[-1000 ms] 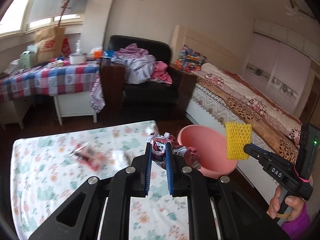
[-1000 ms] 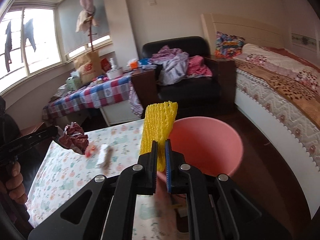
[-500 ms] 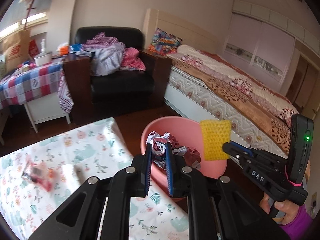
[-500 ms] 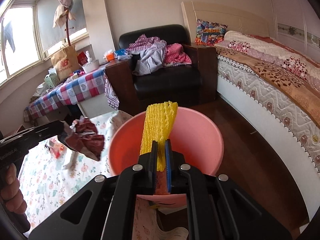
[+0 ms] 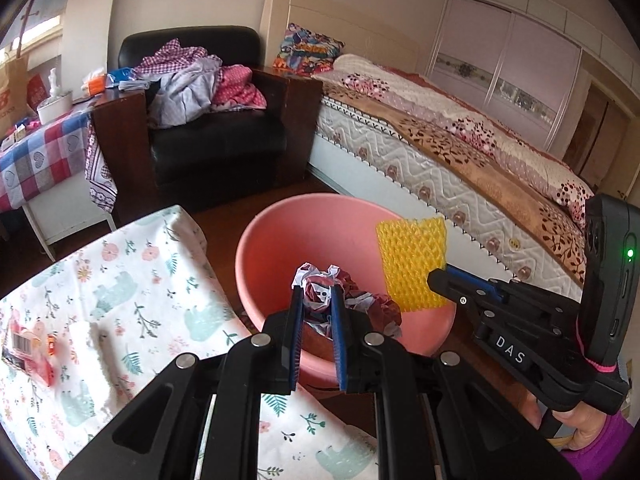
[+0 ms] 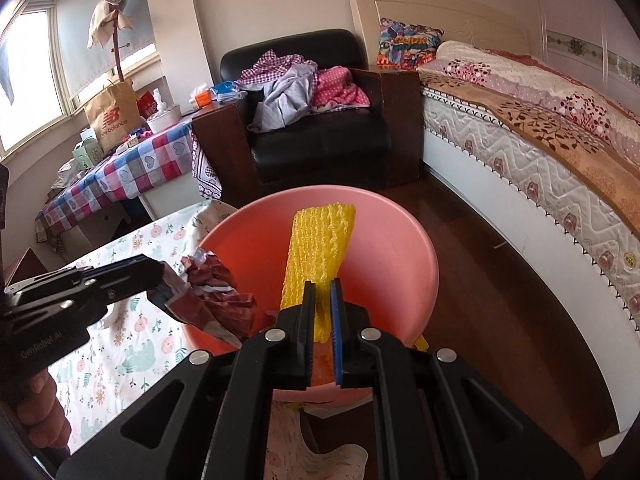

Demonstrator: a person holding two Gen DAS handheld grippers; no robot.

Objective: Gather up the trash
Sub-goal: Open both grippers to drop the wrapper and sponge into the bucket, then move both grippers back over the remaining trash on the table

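A pink plastic bin point(image 5: 280, 236) point(image 6: 392, 252) stands on the floor beside the floral-clothed table point(image 5: 132, 280). My left gripper point(image 5: 316, 292) is shut on a crumpled dark red wrapper point(image 5: 320, 292) point(image 6: 212, 284) and holds it over the bin's near rim. My right gripper point(image 6: 322, 286) is shut on a yellow foam net sleeve point(image 6: 320, 248) point(image 5: 412, 260), which stands upright over the bin's mouth. In the left wrist view the right gripper point(image 5: 438, 276) comes in from the right, held by a hand point(image 5: 576, 428).
On the table's left part lie a red snack packet point(image 5: 32, 352) and a white crumpled piece point(image 5: 86, 332). A black armchair point(image 6: 320, 136) heaped with clothes stands behind, a bed point(image 6: 540, 132) to the right, a checked table point(image 6: 120, 168) to the left.
Both grippers have moved from above the table to over the pink bin and lower, each still gripping its piece of trash. The bin now fills the middle of both views.
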